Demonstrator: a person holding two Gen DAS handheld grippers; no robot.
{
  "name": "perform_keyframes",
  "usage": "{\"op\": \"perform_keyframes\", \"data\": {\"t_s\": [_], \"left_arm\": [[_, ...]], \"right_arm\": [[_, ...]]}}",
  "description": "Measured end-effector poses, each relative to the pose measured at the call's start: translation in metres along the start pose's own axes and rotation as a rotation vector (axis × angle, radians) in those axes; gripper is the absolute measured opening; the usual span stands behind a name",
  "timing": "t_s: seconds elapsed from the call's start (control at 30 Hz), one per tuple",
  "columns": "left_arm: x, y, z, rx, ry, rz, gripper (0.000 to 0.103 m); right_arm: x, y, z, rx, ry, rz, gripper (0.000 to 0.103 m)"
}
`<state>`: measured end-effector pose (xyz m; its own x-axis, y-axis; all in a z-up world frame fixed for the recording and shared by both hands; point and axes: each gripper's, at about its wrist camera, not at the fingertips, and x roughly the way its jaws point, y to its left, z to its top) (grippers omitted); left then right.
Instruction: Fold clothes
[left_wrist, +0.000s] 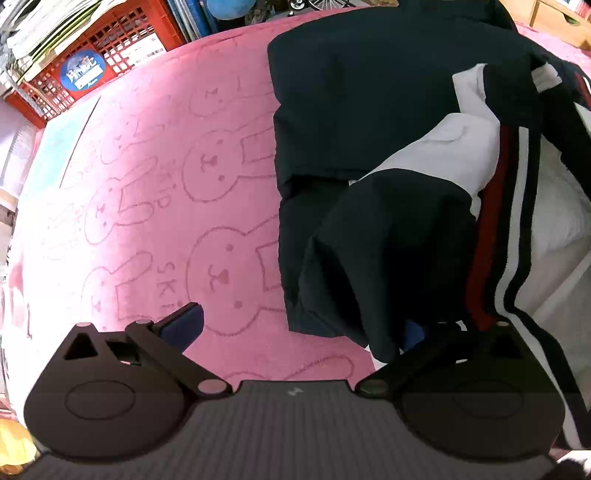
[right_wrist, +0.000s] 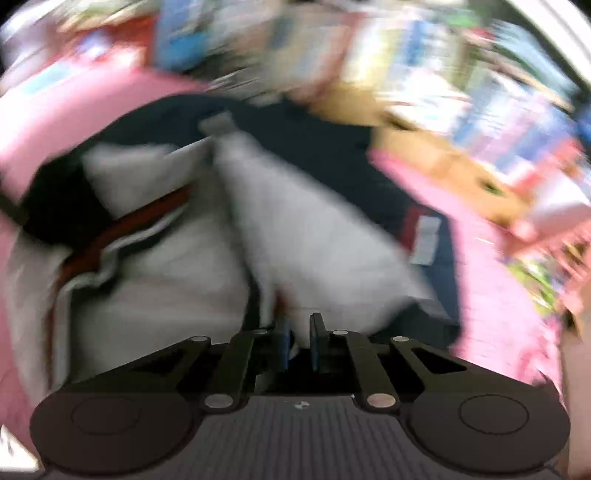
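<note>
The left hand-held gripper (left_wrist: 295, 325) has its jaws spread wide. Its left finger hangs bare over the pink blanket (left_wrist: 147, 184); its right finger is mostly covered by a dark fold of the jacket (left_wrist: 388, 240), and nothing sits between the two.

The right hand-held gripper (right_wrist: 298, 345) has its jaws drawn nearly together, with white fabric of the jacket (right_wrist: 314, 229) running down into the narrow gap; the picture is too blurred to say firmly that the cloth is pinched.

The jacket is navy with a white lining and red and white stripes. In the left wrist view it lies on the blanket's right part, its far part spread flat and its near part bunched and lifted just ahead of the gripper. The blanket is printed with rabbit outlines. Beyond its far left edge stands a red crate (left_wrist: 92, 48) holding papers.
</note>
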<state>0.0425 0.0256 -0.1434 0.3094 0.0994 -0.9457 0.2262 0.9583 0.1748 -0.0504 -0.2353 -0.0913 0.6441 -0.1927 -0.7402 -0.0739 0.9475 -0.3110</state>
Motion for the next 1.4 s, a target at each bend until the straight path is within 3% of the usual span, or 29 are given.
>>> {"op": "perform_keyframes", "data": {"t_s": [0.13,0.2,0.27,0.3,0.33,0.4,0.47,0.57,0.7,0.8,0.93,1.07,1.17,1.23,1.4], "left_arm": [[-0.002,-0.006,0.003,0.038,0.004,0.026,0.103],[-0.012,-0.008,0.003,0.064,-0.013,0.033,0.102],[-0.027,-0.009,0.001,0.086,-0.048,0.027,0.1],[-0.037,-0.009,-0.002,-0.004,-0.088,0.074,0.101],[-0.048,-0.01,-0.005,0.001,-0.116,0.047,0.101],[-0.07,-0.013,-0.011,0.01,-0.165,-0.038,0.101],[-0.084,-0.022,-0.015,0.039,-0.194,-0.133,0.101],[-0.083,-0.054,-0.017,0.123,-0.205,-0.14,0.101],[-0.052,-0.099,-0.004,0.229,-0.169,-0.035,0.1],[-0.037,-0.111,0.0,0.234,-0.147,-0.036,0.099],[-0.016,-0.111,0.0,0.206,-0.102,-0.01,0.096],[0.0,-0.105,-0.006,0.176,-0.062,-0.034,0.103],[0.002,-0.096,-0.008,0.134,-0.066,-0.079,0.103],[0.004,-0.092,-0.008,0.116,-0.064,-0.104,0.103],[0.007,-0.085,-0.011,0.098,-0.075,-0.146,0.103]], "right_arm": [[0.0,-0.067,0.002,0.192,0.021,-0.096,0.01],[-0.006,-0.085,0.001,0.238,0.025,-0.027,0.013],[-0.018,-0.079,0.0,0.178,0.001,0.112,0.019],[-0.024,-0.07,-0.001,0.117,-0.01,0.158,0.032],[-0.029,-0.057,-0.003,0.041,-0.018,0.19,0.047],[-0.031,-0.032,-0.006,-0.064,-0.03,0.228,0.053],[-0.027,-0.011,-0.006,-0.115,-0.018,0.251,0.054],[-0.013,0.012,-0.008,-0.154,0.02,0.271,0.057],[0.003,0.026,-0.017,-0.206,0.062,0.238,0.054],[0.018,0.022,-0.021,-0.166,0.096,0.238,0.046],[0.024,0.011,-0.029,-0.098,0.122,0.242,0.046],[0.028,0.006,-0.035,-0.059,0.138,0.272,0.047],[0.033,0.013,-0.038,-0.072,0.154,0.276,0.057],[0.036,0.018,-0.04,-0.081,0.166,0.279,0.076],[0.044,0.027,-0.043,-0.087,0.185,0.27,0.101]]}}
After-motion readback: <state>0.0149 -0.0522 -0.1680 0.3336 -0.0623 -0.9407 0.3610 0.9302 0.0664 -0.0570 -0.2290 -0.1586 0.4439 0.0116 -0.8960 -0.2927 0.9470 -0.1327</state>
